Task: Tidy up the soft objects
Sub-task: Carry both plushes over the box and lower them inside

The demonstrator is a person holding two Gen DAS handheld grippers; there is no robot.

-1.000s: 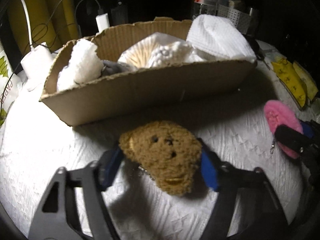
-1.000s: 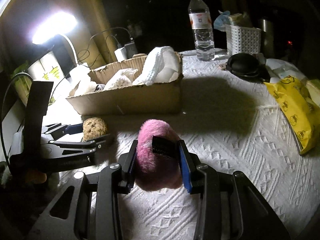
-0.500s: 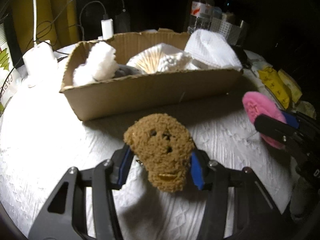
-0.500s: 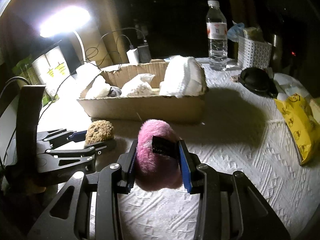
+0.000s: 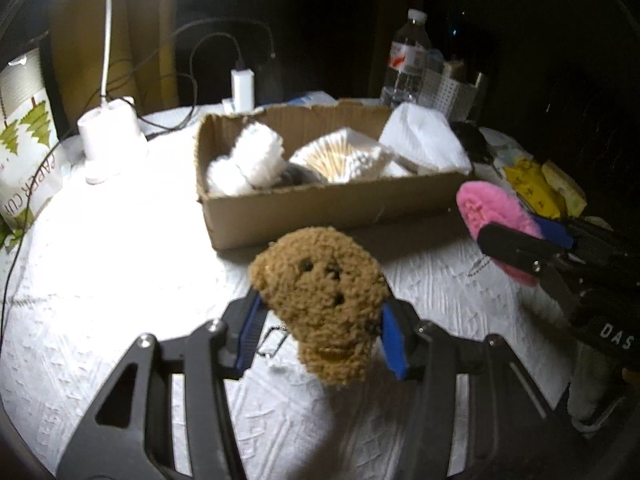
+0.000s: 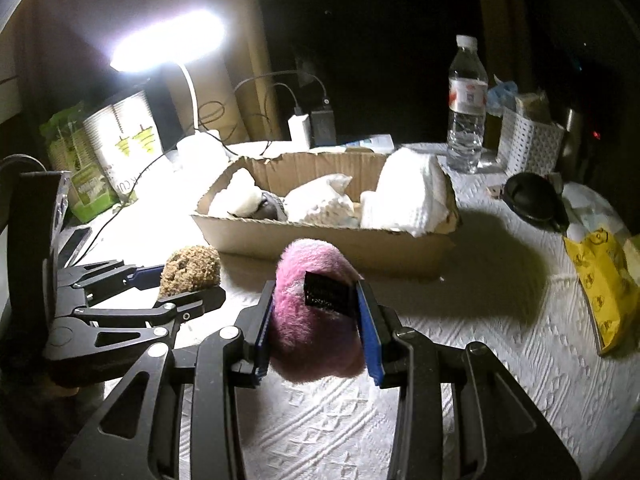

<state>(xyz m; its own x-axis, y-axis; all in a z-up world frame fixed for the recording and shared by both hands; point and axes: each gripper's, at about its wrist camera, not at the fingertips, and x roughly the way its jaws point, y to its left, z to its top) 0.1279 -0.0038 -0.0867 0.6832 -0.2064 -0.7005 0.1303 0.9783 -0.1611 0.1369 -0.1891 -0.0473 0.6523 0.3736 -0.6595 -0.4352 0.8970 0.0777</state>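
Observation:
A brown curly plush bear head [image 5: 320, 300] with a small metal clasp hangs above the white tablecloth, my left gripper [image 5: 322, 334] shut on its sides. A pink fluffy plush [image 6: 316, 320] with a black label sits squeezed between the blue pads of my right gripper [image 6: 317, 332]. Both toys are in the air in front of a low cardboard box [image 5: 320, 208] that holds several white soft items and a grey one. The left wrist view shows the pink plush [image 5: 492, 208] at the right. The right wrist view shows the brown plush [image 6: 192, 270] at the left.
Behind the box [image 6: 320, 240] stand a water bottle [image 6: 466, 108], a white basket [image 6: 528, 148] and chargers with cables [image 6: 312, 124]. A bright desk lamp [image 6: 168, 44] shines at the back left. A yellow packet [image 6: 604, 280] and a black round object [image 6: 532, 200] lie to the right.
Both grippers have risen off the tablecloth with their toys and drawn back from the box. The left jaws closed in tighter on the brown plush early on.

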